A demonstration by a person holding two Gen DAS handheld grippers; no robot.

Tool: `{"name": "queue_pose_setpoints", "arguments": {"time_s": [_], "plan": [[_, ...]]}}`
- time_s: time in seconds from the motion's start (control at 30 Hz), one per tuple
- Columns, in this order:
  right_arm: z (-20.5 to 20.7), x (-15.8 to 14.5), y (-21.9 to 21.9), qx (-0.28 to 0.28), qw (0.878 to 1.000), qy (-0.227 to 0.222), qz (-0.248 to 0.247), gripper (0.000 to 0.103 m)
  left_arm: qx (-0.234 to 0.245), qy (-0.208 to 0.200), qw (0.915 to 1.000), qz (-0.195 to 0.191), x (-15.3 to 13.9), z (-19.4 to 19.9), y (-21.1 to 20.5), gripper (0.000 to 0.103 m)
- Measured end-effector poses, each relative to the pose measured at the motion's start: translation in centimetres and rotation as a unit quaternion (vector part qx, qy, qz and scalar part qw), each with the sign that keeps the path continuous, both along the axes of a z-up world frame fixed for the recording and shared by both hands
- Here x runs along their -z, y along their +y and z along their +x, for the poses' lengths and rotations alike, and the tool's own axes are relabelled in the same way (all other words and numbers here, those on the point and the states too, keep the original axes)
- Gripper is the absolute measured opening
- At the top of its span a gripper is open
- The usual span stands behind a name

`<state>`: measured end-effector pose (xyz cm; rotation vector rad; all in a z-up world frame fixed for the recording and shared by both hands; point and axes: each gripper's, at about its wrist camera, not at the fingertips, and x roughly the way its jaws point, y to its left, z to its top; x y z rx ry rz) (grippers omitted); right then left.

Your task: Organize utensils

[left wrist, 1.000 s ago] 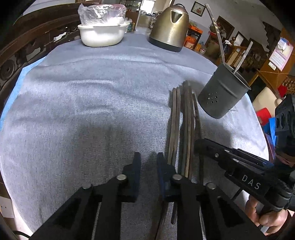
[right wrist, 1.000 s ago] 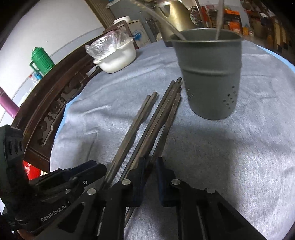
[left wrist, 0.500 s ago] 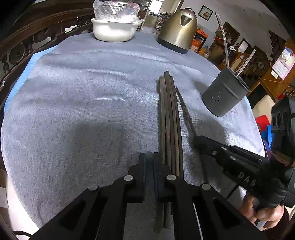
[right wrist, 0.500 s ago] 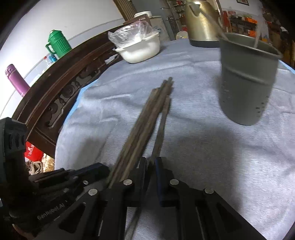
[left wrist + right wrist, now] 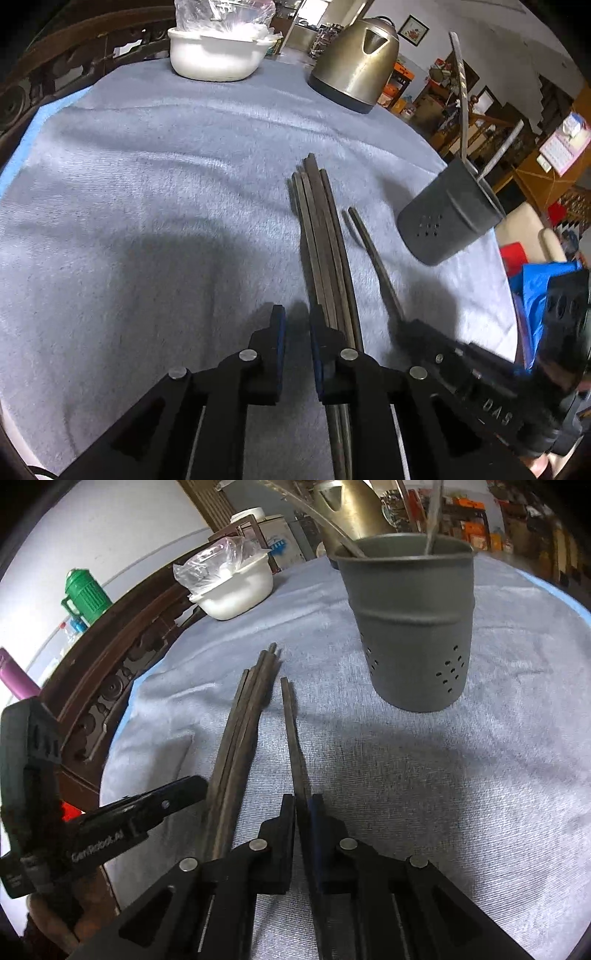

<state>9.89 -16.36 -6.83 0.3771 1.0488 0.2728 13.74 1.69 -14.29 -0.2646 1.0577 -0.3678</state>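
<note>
Right wrist view: right gripper [image 5: 303,812] clamping single chopstick [image 5: 290,731], now separating from bundle [image 5: 240,746], holder [image 5: 410,627] standing near. Left gripper [image 5: 295,332] reopening slightly, nothing between pads, resting beside bundle. Likely heading for holder next.

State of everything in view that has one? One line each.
left gripper: fingers slightly apart, just been opening, nothing between
right gripper: fingers closed on single chopstick, grip just eased slightly
single chopstick: apart from bundle, near end gripped
chopstick bundle: lying flat on cloth, ungripped
utensil holder: upright, utensils inside
kettle: upright, lid shut
white bowl: plastic bag inside
</note>
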Motion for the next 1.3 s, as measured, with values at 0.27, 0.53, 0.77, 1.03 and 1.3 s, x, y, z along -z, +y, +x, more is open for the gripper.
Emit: {"name": "queue_pose_setpoints", "arguments": {"time_s": [0.27, 0.53, 0.77, 1.03, 1.3], "plan": [[-0.1, 0.4, -0.5, 0.001, 1.0, -0.002, 0.021, 0.011, -0.004, -0.003, 0.9997, -0.023, -0.5, 1.5, -0.6, 0.026], [0.2, 0.6, -1.0, 0.002, 0.999, 0.001, 0.043, 0.011, 0.007, -0.002, 0.9999, 0.013, -0.1, 2.4, -1.2, 0.028], [0.3, 0.7, -1.4, 0.011, 0.999, 0.0, 0.043, 0.011, 0.014, 0.01, 0.9995, 0.027, -0.3, 2.6, -0.5, 0.027], [0.0, 0.4, -1.6, 0.016, 0.999, 0.0, 0.032, 0.011, 0.004, 0.023, 0.9993, 0.03, -0.5, 2.6, 0.9, 0.022], [1.1, -0.7, -1.4, 0.01, 1.0, -0.008, 0.012, 0.011, 0.021, 0.015, 0.9992, 0.029, -0.9, 3.9, -1.0, 0.022]]}}
